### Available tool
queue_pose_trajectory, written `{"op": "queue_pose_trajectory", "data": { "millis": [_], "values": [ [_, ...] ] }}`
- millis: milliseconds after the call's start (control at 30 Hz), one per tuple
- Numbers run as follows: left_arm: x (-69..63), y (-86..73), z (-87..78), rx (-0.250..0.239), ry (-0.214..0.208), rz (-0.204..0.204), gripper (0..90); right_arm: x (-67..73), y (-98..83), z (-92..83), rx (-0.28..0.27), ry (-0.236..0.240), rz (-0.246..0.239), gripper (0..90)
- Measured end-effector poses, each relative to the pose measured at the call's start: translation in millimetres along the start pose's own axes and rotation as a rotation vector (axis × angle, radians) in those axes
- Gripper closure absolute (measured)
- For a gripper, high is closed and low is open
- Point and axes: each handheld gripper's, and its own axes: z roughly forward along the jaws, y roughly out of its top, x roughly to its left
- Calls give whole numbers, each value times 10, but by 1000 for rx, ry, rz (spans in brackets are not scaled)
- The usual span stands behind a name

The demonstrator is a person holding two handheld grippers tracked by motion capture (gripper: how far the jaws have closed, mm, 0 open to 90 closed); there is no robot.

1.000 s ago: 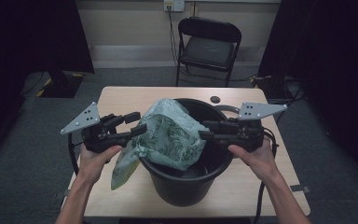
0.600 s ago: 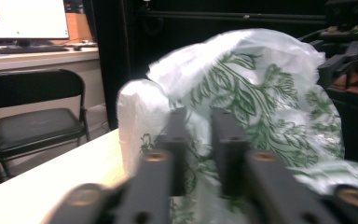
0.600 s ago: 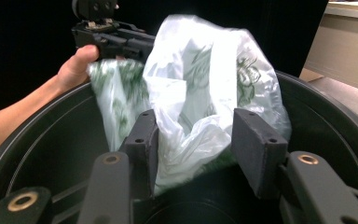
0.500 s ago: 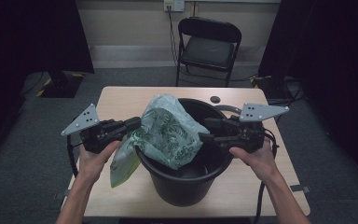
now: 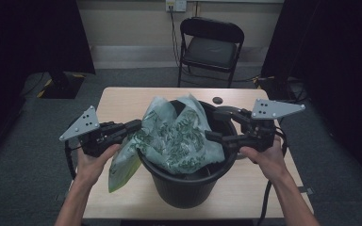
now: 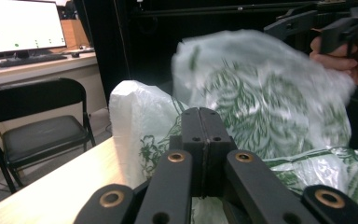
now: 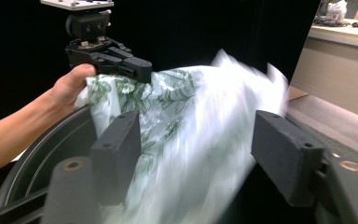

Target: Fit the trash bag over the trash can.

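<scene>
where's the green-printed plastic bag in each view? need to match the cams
High view: the bag sits centre, bunched over the black bin, one flap hanging down the bin's left side.
Left gripper view: centre to right, behind the shut jaws of the left hand-held gripper.
Right gripper view: centre, blurred, between the open jaws of the right hand-held gripper.
Shared landmark: the left hand-held gripper pinching the bag's edge.

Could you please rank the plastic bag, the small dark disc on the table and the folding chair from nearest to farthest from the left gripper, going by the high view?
1. Plastic bag: right at the tips of the left gripper, over the black bin's rim.
2. Small dark disc: on the table's far edge, beyond the bin.
3. Folding chair: on the floor behind the table, by the wall.
</scene>
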Motion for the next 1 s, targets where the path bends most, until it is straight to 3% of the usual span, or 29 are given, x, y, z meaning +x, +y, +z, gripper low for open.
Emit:
{"op": "queue_pose_trajectory", "data": {
  "millis": [100,233,367,567,700,800,867,933,967,1000],
  "values": [
    [-33,62,-12,-33,-24,-1,900,2,36,45,6,11,-11,520],
    [-121,172,2,-66,-59,4,900,-11,40,121,29,14,-10,599],
    [-252,297,106,-81,-103,32,900,4,72,166,25,20,-13,529],
    [-344,460,290,-90,-149,39,900,194,287,303,25,58,-76,391],
    [-378,561,406,-99,-183,36,900,290,386,445,17,112,-88,362],
    [-412,590,429,-115,-206,35,900,336,412,540,41,95,-120,384],
    [-411,589,420,-125,-212,28,900,323,402,576,48,126,-120,586],
    [-411,577,414,-126,-203,26,896,322,381,599,55,149,-142,724],
    [-411,572,409,-124,-201,28,854,327,372,606,62,152,-158,853],
    [-414,564,395,-128,-173,18,787,330,368,607,68,159,-164,884]
  ]
}}
